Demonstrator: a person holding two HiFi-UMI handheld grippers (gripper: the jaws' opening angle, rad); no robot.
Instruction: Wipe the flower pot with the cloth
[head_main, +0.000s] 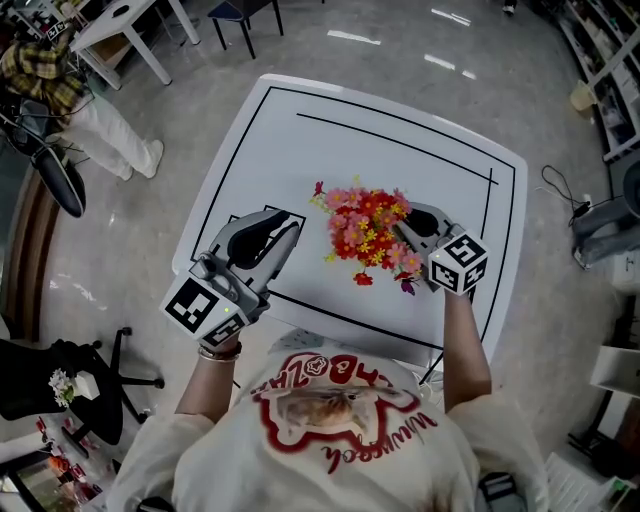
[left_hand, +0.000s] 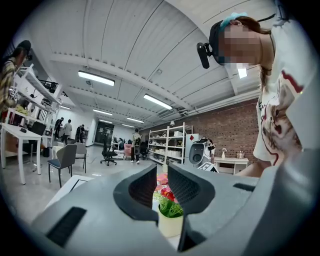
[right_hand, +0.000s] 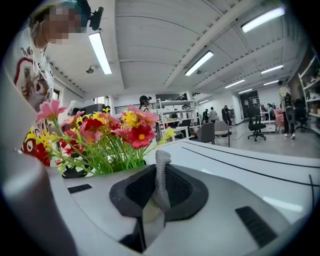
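The flower pot (head_main: 366, 236) stands mid-table, its red, pink and yellow flowers hiding the pot itself from above. In the left gripper view the cream pot (left_hand: 170, 224) shows low through the jaw gap, a short way ahead. My left gripper (head_main: 289, 229) (left_hand: 161, 183) is left of the flowers, its jaws slightly apart with nothing between them. My right gripper (head_main: 408, 232) (right_hand: 159, 181) sits at the flowers' right edge, shut on a grey knitted cloth (right_hand: 161, 166) that sticks up between its pads. The flowers (right_hand: 100, 134) fill the left of the right gripper view.
The white table (head_main: 300, 150) has black lines marked on it and ends close behind the grippers. On the floor are a black office chair (head_main: 60, 385) at the lower left and a white table (head_main: 120, 30) at the upper left. Shelves (left_hand: 167, 145) and people stand far off.
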